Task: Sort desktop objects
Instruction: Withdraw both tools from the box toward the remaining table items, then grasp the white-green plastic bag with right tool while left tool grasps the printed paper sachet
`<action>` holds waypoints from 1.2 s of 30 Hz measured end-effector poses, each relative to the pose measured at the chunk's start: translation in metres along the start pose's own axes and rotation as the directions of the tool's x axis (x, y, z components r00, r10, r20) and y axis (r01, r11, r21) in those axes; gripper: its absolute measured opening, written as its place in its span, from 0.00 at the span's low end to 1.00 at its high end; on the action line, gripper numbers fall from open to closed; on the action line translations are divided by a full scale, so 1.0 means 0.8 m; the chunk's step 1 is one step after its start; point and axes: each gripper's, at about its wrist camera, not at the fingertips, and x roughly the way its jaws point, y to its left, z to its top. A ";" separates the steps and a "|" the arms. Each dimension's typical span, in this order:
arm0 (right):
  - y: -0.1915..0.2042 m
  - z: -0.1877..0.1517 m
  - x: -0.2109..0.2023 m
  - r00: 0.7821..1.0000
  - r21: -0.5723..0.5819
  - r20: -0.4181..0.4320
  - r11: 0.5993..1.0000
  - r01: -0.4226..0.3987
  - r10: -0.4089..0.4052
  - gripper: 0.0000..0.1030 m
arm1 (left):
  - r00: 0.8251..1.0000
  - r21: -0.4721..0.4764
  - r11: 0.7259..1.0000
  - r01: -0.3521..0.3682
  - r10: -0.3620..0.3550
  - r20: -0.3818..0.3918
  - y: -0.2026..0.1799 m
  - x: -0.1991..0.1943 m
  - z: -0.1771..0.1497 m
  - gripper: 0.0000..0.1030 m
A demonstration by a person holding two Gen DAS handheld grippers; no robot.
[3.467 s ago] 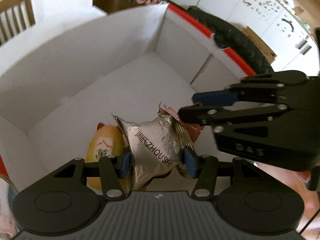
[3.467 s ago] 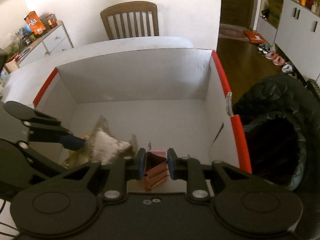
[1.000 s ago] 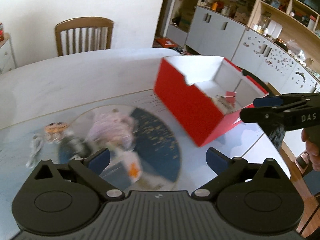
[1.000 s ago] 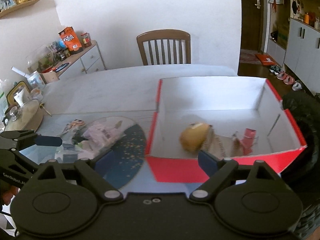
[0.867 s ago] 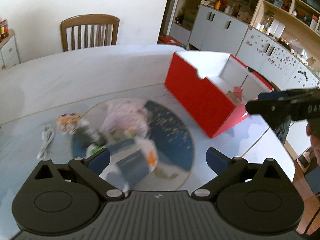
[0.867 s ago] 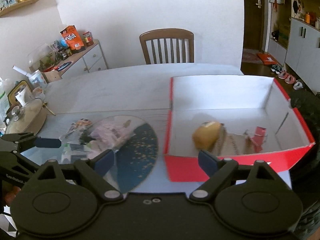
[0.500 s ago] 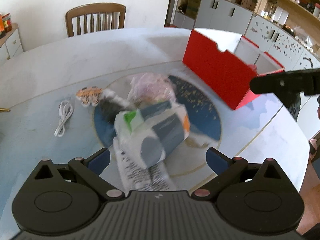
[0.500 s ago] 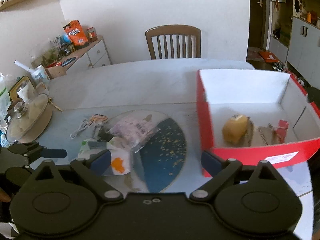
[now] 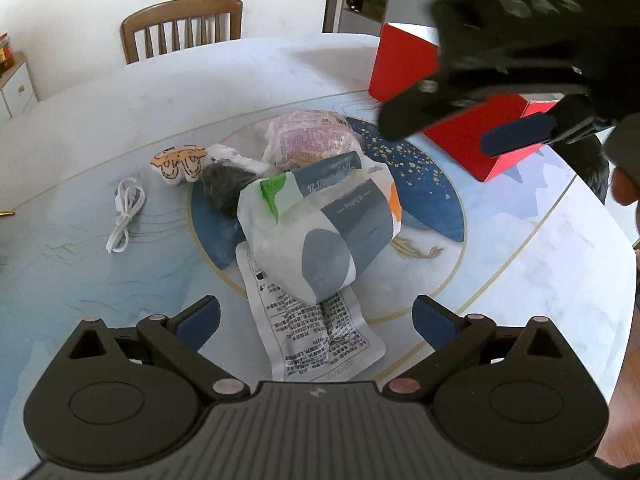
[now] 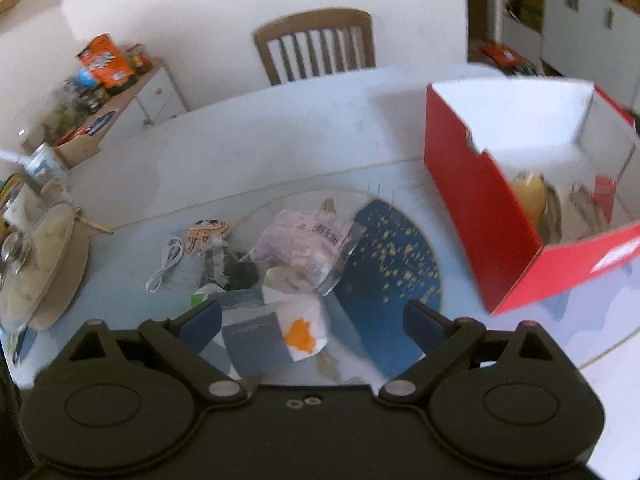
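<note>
Left gripper (image 9: 316, 314) bottom centre, fingers spread, nothing between them. Just beyond: flat printed sachet (image 9: 316, 330) under a white-grey paper bag (image 9: 320, 232), mid-frame on the worktop (image 9: 100, 272). Pink packet (image 9: 312, 138) behind it, white cable (image 9: 126, 214) at left. Right gripper (image 10: 314, 320) also spread, empty. Red box (image 10: 488, 216) far right, yellow toy (image 10: 530, 196) inside.

We see round pale marble table (image 9: 248, 68), blue speckled disc (image 9: 420, 184) at centre. On disc, heap: white-grey-orange pack (image 9: 324, 232) atop flat printed sachet (image 9: 316, 336), pink bag (image 9: 312, 136) behind, dark pouch (image 9: 224, 184) at left. Off disc we spot cartoon sticker (image 9: 178, 162) and coiled white cable (image 9: 126, 212). Red box (image 10: 516, 200) sits at right, open, yellow item (image 10: 530, 196) inside. Lidded dish on mat (image 10: 36, 264) at far left
</note>
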 end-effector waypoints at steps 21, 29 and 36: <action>0.016 0.007 0.080 0.987 0.379 -0.152 0.919 0.112 -0.057 0.87 | 1.000 0.012 1.000 -0.017 0.017 -0.005 -0.006 0.028 -0.009 1.00; 0.011 0.000 0.103 0.975 0.453 -0.219 0.882 0.132 -0.034 0.77 | 1.000 0.009 1.000 -0.029 0.029 -0.002 -0.005 0.037 -0.002 0.99; 0.001 -0.006 0.111 0.975 0.454 -0.218 0.889 0.059 0.046 0.57 | 0.999 0.046 0.998 -0.051 0.051 0.004 -0.010 0.040 -0.003 0.97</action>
